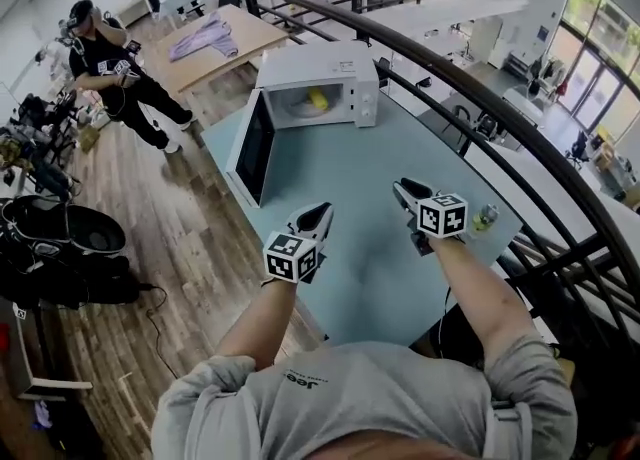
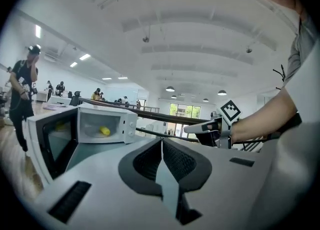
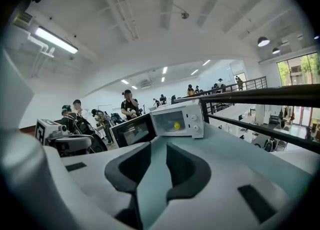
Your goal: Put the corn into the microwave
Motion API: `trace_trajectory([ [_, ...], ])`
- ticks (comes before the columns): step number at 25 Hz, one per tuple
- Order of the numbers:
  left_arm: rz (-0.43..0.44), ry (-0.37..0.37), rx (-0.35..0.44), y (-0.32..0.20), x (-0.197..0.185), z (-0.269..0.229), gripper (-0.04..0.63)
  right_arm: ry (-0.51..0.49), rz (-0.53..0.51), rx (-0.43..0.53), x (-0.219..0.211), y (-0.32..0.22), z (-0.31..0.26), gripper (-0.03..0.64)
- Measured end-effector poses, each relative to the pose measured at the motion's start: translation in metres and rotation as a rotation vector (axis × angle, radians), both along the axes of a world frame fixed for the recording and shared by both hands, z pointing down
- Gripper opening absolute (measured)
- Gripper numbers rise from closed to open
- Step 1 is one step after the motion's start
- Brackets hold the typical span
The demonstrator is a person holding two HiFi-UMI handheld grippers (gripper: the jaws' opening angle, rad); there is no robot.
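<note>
The yellow corn lies inside the white microwave, whose door hangs wide open to the left. It also shows in the left gripper view as corn and in the right gripper view as corn. Both grippers hover over the blue-grey table, well short of the microwave. My left gripper has its pads together with nothing between them. On my right gripper a narrow gap stands between the pads, and it is empty.
A small can stands near the table's right edge. A dark curved railing runs behind the table and past its right side. A person stands on the wooden floor at the left, near bags and chairs.
</note>
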State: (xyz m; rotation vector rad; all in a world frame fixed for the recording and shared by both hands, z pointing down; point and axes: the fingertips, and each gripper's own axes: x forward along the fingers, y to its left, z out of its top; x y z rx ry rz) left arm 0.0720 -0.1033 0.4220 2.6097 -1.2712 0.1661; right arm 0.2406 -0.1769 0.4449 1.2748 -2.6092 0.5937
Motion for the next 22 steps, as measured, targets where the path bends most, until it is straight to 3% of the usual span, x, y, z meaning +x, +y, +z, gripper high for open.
trace_trajectory([
  [16, -0.055, -0.031, 0.162, 0.156, 0.047, -0.102, 0.028, -0.037, -0.093, 0.137, 0.060, 0.162, -0.105, 0.026],
  [22, -0.090, -0.054, 0.183, 0.216, 0.050, -0.127, 0.028, -0.075, -0.123, 0.136, 0.075, 0.217, -0.128, 0.020],
])
